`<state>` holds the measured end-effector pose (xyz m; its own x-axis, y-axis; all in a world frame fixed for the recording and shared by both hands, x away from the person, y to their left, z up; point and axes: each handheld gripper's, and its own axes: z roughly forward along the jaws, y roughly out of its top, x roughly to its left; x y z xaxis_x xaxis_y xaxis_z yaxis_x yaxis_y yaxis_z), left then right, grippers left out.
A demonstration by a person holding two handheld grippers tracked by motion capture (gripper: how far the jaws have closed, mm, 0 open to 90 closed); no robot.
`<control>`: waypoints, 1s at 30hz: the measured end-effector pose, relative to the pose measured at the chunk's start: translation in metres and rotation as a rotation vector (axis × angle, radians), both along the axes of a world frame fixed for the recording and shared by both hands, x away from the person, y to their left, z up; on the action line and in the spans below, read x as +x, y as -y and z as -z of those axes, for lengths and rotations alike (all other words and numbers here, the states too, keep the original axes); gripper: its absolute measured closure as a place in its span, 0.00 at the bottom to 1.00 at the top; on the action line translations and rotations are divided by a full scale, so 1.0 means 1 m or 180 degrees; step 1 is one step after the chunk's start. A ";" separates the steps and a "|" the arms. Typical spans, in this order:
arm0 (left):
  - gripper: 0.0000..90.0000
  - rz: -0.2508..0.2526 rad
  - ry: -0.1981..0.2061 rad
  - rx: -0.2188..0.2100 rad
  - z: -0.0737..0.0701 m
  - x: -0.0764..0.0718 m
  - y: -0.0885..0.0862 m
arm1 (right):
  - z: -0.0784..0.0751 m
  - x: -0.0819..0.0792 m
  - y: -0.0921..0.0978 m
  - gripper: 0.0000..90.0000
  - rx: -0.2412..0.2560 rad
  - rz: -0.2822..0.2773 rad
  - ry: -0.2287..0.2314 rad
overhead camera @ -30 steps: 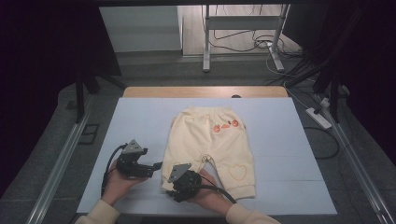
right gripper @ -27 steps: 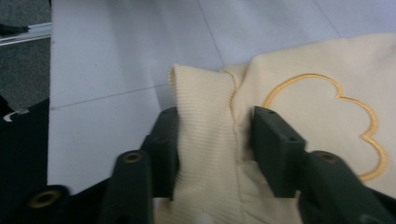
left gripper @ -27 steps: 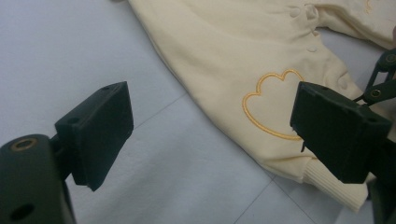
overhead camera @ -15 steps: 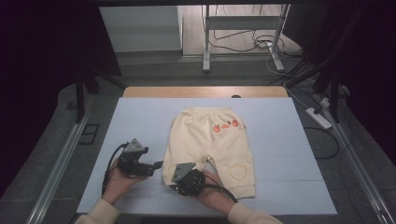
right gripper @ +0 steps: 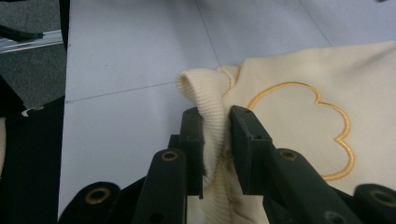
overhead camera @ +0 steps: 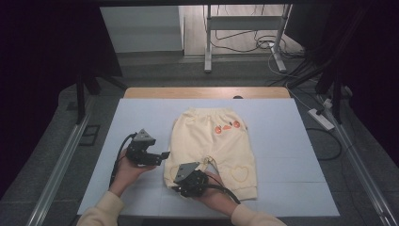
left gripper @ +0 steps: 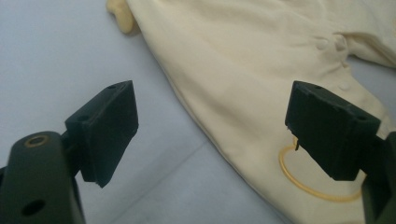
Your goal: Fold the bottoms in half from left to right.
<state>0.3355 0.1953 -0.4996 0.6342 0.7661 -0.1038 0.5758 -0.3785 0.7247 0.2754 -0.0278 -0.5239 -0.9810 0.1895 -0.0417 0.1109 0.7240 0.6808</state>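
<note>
1. The yellow pants (overhead camera: 211,143) lie flat in the middle of the table (overhead camera: 141,117), not folded yet.
2. The right tool (right gripper: 215,140) is clamped on the near left leg cuff (right gripper: 205,93).
3. The left tool (overhead camera: 149,156) is wide apart, holding nothing, just left of the pants.
4. Folding looks barely begun.

— How's my high view? I get a bright table (overhead camera: 141,113), evenly lit from above, and near-black surroundings left and right.

— Same here, soft shadows only. In my gripper views the near jaws blur; the shorts (right gripper: 299,112) stay fairly sharp, no glare.
</note>
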 end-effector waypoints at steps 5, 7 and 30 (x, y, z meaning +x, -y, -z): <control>0.19 0.0003 -0.0055 0.0010 0.000 0.015 0.001 | 0.001 0.001 0.000 0.83 0.0002 0.0006 -0.0017; 0.20 -0.0010 -0.0060 -0.0018 0.000 0.020 0.000 | 0.000 0.001 0.000 0.83 -0.0005 0.0009 -0.0024; 0.20 -0.0026 -0.0007 -0.0058 -0.017 0.050 0.009 | 0.002 0.001 0.001 0.82 0.0017 0.0031 -0.0091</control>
